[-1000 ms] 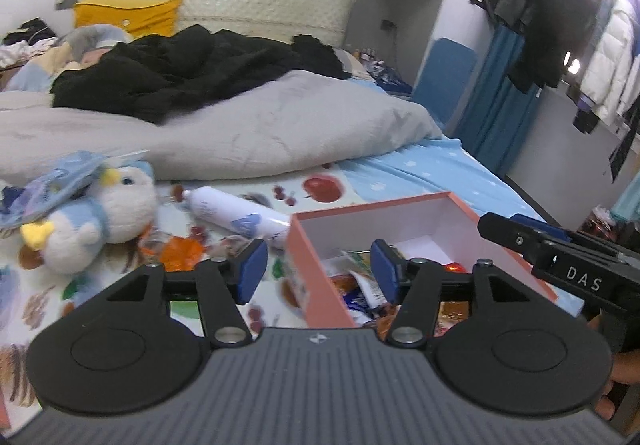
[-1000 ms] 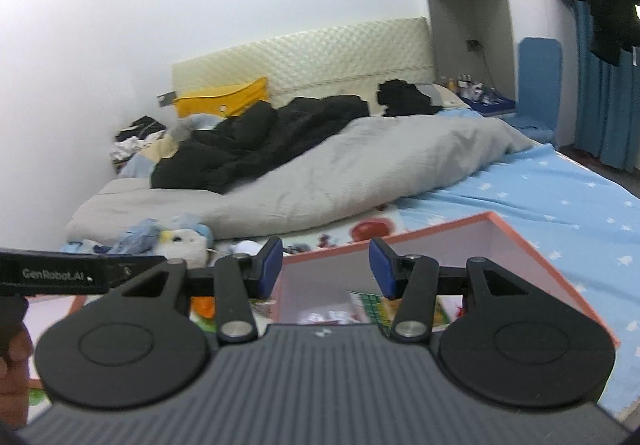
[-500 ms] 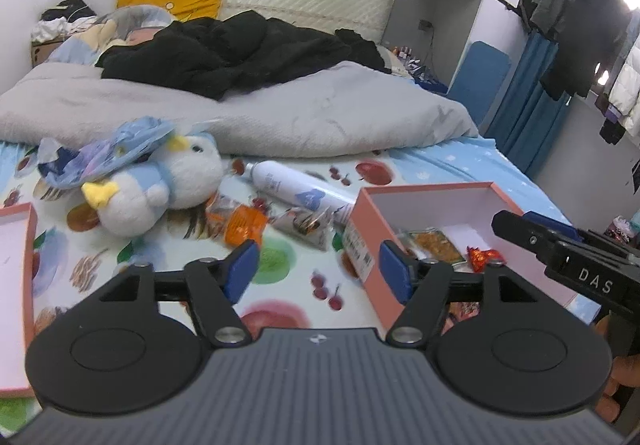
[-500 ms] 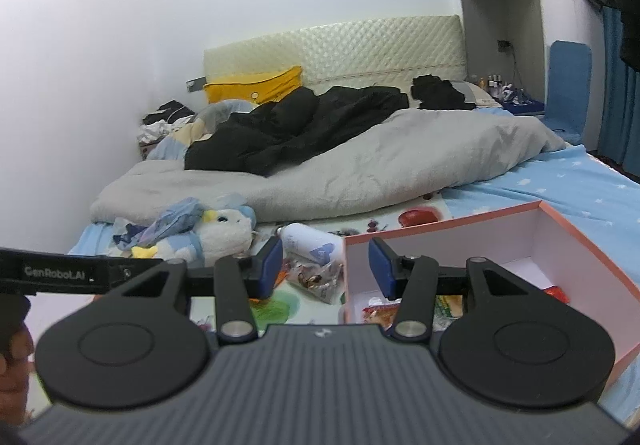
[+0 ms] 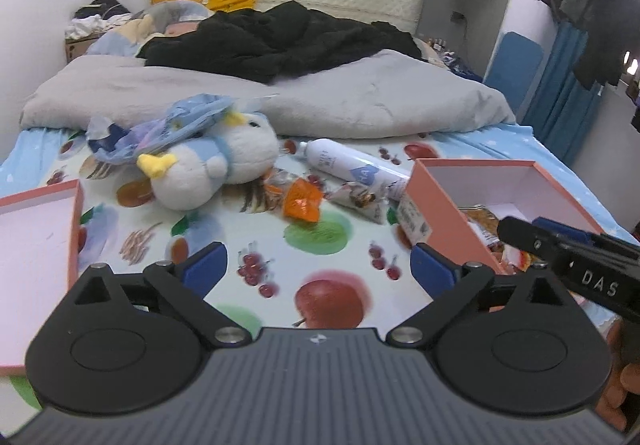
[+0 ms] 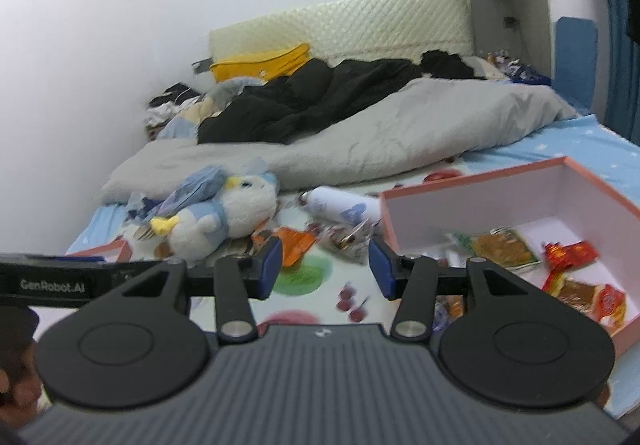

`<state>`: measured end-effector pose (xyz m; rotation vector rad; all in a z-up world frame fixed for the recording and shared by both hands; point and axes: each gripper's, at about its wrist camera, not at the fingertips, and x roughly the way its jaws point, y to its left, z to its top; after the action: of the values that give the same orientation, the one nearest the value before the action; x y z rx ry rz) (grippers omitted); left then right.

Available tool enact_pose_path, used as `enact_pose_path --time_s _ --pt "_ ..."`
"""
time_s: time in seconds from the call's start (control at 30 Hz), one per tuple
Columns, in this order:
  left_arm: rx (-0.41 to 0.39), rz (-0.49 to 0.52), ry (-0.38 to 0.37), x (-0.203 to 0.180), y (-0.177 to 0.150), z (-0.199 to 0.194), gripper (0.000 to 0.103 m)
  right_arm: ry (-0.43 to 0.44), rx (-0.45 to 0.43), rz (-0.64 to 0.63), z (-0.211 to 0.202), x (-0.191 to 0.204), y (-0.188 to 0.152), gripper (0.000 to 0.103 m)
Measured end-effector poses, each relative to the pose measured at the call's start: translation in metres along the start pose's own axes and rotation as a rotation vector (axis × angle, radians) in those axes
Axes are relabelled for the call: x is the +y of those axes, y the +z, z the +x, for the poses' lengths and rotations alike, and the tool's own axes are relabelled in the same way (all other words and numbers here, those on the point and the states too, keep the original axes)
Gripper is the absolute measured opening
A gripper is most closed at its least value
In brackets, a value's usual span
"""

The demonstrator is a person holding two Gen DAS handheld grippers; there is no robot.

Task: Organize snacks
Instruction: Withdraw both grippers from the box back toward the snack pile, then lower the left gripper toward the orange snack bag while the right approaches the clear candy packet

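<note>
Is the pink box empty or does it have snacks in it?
Not empty: the pink box is open, snack packets on its floor.

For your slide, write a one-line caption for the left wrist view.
Open left gripper, empty, hovers over fruit-print sheet facing orange snack packet, between pink box and plush penguin.
</note>
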<state>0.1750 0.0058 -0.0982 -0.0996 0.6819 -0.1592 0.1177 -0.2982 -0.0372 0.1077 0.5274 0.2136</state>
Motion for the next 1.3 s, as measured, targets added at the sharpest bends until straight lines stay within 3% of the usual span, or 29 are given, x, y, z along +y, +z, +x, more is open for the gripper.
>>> enact_pose_path --time_s 0.27,0.4,0.53,0.57,0.6,0.63,0.9,1.07,1.3 --pt "-0.001 -0.038 0.015 0.025 -0.017 -0.006 0.1 -0.003 0.016 -0.007 -0.001 0.018 -0.024 0.057" --pt "-0.004 -0.049 0.013 0.033 -0.028 -0.013 0.1 0.006 0.045 0.005 0.0 0.025 -0.036 0.07" --pt "0.009 -0.048 0.013 0.043 -0.04 -0.016 0.1 0.008 0.052 -0.017 -0.004 0.032 -0.045 0.072" --pt "0.011 -0.039 0.018 0.045 -0.042 -0.016 0.1 0.006 0.052 -0.018 -0.004 0.034 -0.047 0.079" --pt "0.012 -0.029 0.023 0.048 -0.044 -0.016 0.1 0.001 0.048 -0.013 -0.005 0.034 -0.048 0.096" --pt "0.01 -0.025 0.027 0.051 -0.045 -0.017 0.1 -0.002 0.04 -0.003 -0.006 0.033 -0.05 0.103" --pt "0.024 -0.026 0.055 0.076 -0.047 -0.006 0.1 -0.023 0.049 -0.008 0.006 0.039 -0.058 0.103" --pt "0.068 -0.103 0.039 0.089 -0.051 0.023 0.1 -0.031 0.049 -0.045 0.022 0.043 -0.062 0.103" --pt "0.068 -0.147 0.015 0.101 -0.044 0.075 0.1 -0.046 0.072 -0.127 0.066 0.05 -0.066 0.092"
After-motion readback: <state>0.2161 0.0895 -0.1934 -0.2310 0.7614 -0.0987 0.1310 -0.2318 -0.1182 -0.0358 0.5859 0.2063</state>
